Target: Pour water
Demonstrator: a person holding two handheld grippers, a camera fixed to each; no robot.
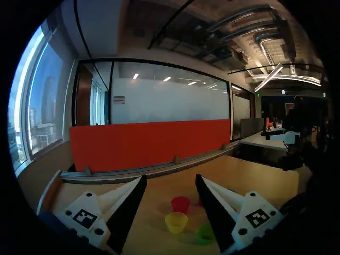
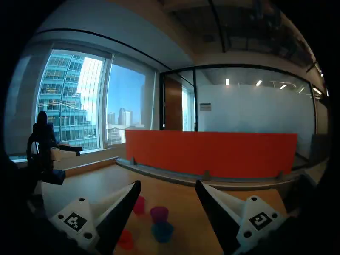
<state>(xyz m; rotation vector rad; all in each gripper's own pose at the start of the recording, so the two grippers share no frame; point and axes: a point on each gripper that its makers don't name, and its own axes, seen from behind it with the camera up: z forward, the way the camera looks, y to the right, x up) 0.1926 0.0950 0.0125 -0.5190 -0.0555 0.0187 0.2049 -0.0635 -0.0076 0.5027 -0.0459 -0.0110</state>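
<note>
the left gripper [image 1: 171, 176] hangs above the wooden table [image 1: 255, 174] with its fingers spread wide and nothing between them. below and ahead of it stand a red cup [image 1: 180, 204], a yellow cup [image 1: 176, 222] and a green cup [image 1: 206, 233], close together. the right gripper [image 2: 168, 182] is spread too and empty, over a pink cup [image 2: 139, 205], a purple cup [image 2: 159, 213] and a blue cup [image 2: 162, 231]. an orange partition [image 1: 148, 142] runs along the far edge. the pouring looks not yet begun: no cup is gripped or tipped. i cannot tell which cup holds water. picking one up, then pouring, is all left to do.
</note>
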